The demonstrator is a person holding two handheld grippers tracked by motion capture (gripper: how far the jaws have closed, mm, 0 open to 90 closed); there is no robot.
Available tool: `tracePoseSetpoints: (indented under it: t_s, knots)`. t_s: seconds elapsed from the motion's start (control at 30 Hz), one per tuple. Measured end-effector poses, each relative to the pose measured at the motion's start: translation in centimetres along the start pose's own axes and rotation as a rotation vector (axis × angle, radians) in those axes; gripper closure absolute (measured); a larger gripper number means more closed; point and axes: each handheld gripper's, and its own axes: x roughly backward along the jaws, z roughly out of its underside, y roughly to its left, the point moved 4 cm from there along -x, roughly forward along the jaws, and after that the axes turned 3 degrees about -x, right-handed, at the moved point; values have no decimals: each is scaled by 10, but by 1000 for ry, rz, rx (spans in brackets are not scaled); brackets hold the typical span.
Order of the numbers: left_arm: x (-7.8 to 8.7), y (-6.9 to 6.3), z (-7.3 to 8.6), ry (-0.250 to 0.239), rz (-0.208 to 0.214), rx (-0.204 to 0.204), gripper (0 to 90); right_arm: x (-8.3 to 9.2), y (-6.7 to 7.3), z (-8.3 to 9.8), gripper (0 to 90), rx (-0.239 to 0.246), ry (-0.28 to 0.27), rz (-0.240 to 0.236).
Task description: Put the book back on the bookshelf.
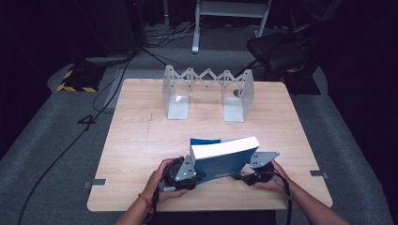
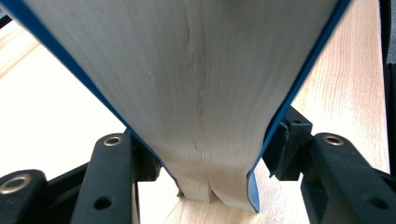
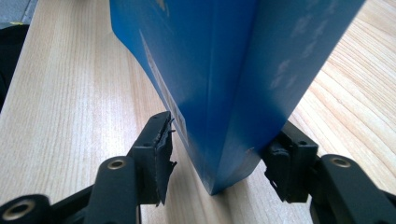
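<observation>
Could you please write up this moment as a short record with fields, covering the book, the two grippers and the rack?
surface: wooden table
book: blue-covered book, standing on edge near the front of the table
left gripper: at the page-edge end, jaws on both covers
right gripper: at the spine end, one jaw touching, the other with a small gap
rack: metal expanding book rack at the far edge, empty
</observation>
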Motion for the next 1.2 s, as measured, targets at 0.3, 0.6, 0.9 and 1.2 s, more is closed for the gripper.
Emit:
tracePoseSetpoints:
  t_s: [0.3, 0.6, 0.9, 1.2]
  knots:
    - [1, 14, 2, -6, 15, 24, 424, 3, 7, 1, 508, 19, 1, -1]
    - [9, 30, -2, -99, 42, 106, 400, 4, 12, -4, 541, 29, -17, 2]
    - [13, 29, -5, -128, -11, 107, 394, 12, 16, -22, 562, 16, -105, 21]
    - [10, 26, -5, -129, -36, 110, 374, 22, 25, -44, 578, 35, -184, 64]
